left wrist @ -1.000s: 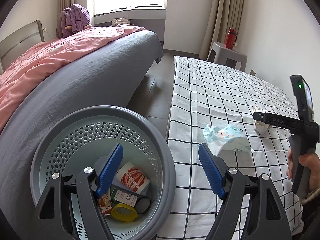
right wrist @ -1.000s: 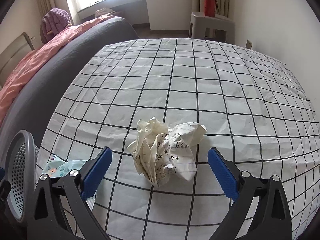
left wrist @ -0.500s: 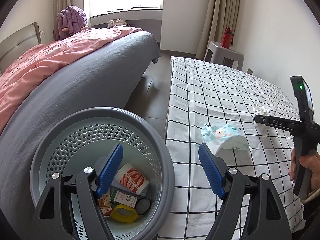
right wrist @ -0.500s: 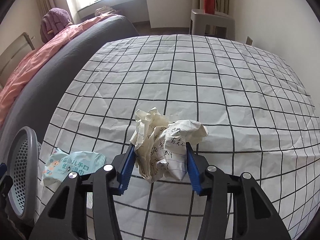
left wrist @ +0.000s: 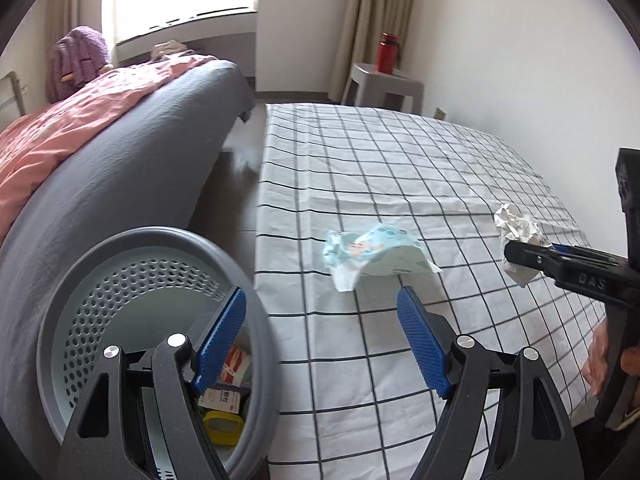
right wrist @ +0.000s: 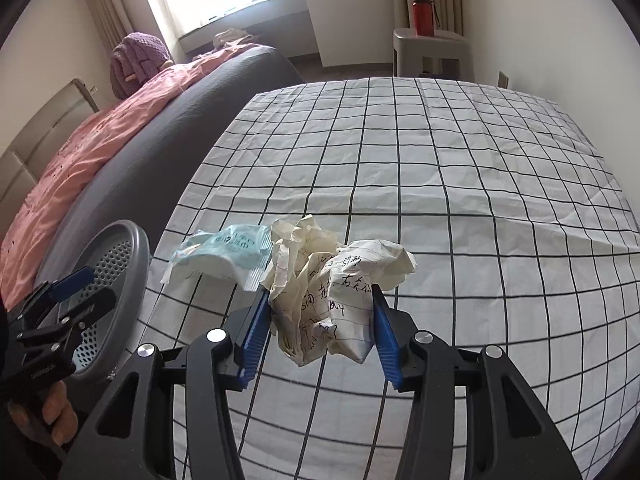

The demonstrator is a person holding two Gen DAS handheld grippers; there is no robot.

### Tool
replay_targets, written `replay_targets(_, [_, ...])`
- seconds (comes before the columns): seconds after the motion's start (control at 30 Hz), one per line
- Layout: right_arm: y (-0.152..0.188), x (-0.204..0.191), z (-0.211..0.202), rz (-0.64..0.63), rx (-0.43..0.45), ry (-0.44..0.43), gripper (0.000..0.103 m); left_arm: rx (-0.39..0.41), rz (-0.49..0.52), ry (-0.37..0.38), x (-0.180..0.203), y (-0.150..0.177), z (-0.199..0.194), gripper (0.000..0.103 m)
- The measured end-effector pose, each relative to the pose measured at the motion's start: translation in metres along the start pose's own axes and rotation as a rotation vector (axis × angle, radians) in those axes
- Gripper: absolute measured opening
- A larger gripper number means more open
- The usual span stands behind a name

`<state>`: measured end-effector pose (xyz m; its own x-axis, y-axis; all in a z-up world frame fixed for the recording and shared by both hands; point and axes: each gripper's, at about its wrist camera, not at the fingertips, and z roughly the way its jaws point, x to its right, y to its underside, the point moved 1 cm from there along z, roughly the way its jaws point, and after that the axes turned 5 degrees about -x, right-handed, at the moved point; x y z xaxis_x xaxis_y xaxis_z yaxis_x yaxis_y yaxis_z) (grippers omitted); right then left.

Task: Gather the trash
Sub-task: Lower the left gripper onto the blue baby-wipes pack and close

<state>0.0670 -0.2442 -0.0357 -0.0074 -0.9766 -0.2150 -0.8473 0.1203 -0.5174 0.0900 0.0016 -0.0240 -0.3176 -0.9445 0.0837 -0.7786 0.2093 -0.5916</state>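
On checked cloth [right wrist: 460, 184] — one paper wad [right wrist: 332, 280] | one wipes packet [right wrist: 224, 252] | one basket [left wrist: 256, 344]

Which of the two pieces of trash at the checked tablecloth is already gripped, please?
The crumpled white handwritten paper ball: the right gripper pinches it between blue pads. The pale blue wipes packet lies loose on the cloth.

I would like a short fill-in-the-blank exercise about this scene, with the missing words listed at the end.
1. The right tool is shut on a ball of crumpled ____.
2. The light blue wipes packet lies on the ____ cloth.
3. The left tool is ____ and holds nothing.
4. The red bottle stands on a grey ____.

Missing words: paper; checked; open; stool
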Motion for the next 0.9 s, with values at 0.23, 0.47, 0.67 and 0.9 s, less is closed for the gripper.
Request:
replay_targets(0.23, [0.023,0.011,-0.024,0.017,0.015,-0.03,0.047,-0.021,0.118,0.032,0.021,-0.016,0.019,0.075])
replay_targets(0.47, [0.025,0.03,-0.031,0.051,0.026,-0.053,0.047,-0.05,0.291,0.093,0.038,-0.04,0.043,0.075])
replay_targets(0.67, [0.022,0.037,-0.029,0.063,0.026,-0.077,0.047,-0.117,0.346,0.152,0.045,-0.057,0.072,0.075])
replay_targets(0.9, [0.021,0.037,-0.028,0.047,0.019,-0.092,0.047,-0.181,0.369,0.227,0.05,-0.07,0.098,0.075])
